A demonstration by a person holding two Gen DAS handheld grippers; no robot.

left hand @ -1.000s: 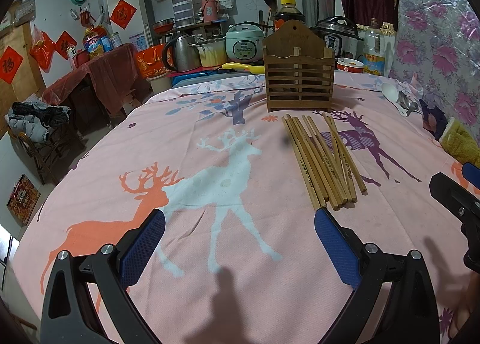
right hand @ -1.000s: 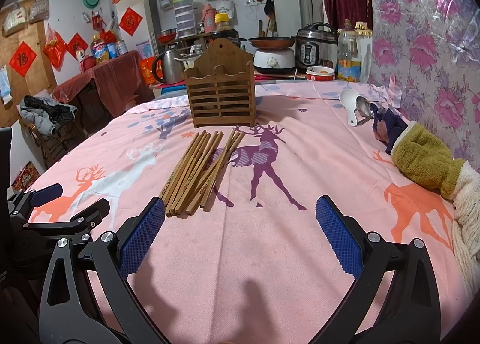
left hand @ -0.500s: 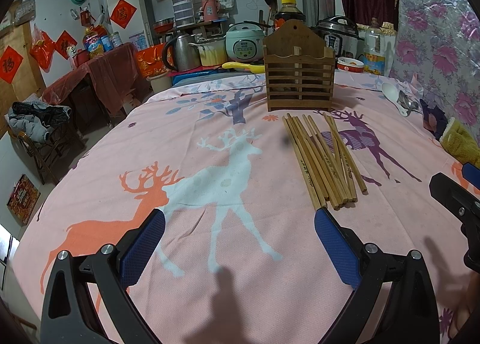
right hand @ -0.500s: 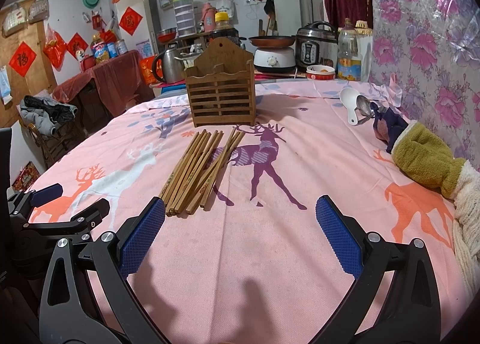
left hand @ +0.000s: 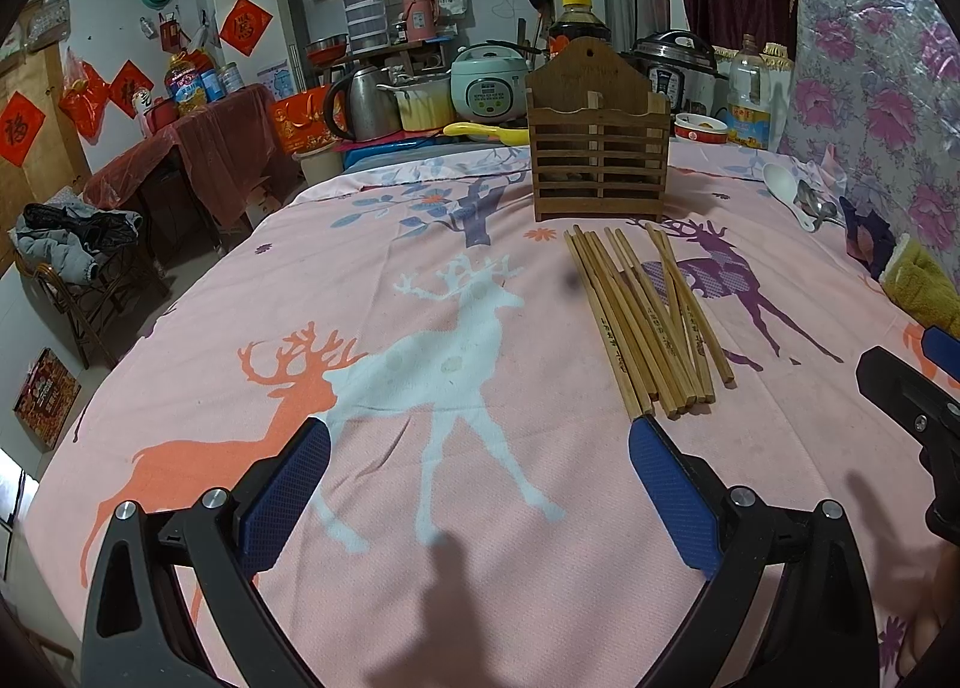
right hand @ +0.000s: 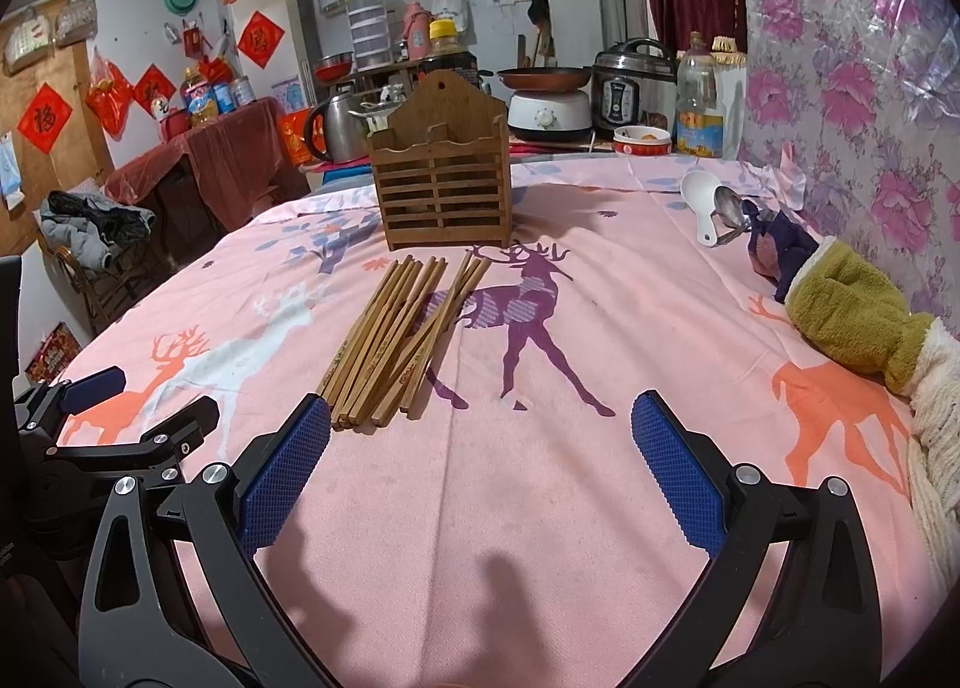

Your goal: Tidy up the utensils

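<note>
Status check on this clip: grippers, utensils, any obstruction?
Left gripper open, right gripper open, both empty. Chopsticks loose on cloth before wooden holder. Spoons far right. Path unobstructed.

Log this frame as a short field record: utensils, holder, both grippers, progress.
chopsticks: loose bundle of wooden chopsticks flat on the deer-print tablecloth
holder: slatted wooden utensil holder upright behind them, no chopsticks in it
spoons: white spoon and metal spoon by the far right edge
left gripper: open, holding nothing
right gripper: open, holding nothing
progress: nothing sorted yet
</note>
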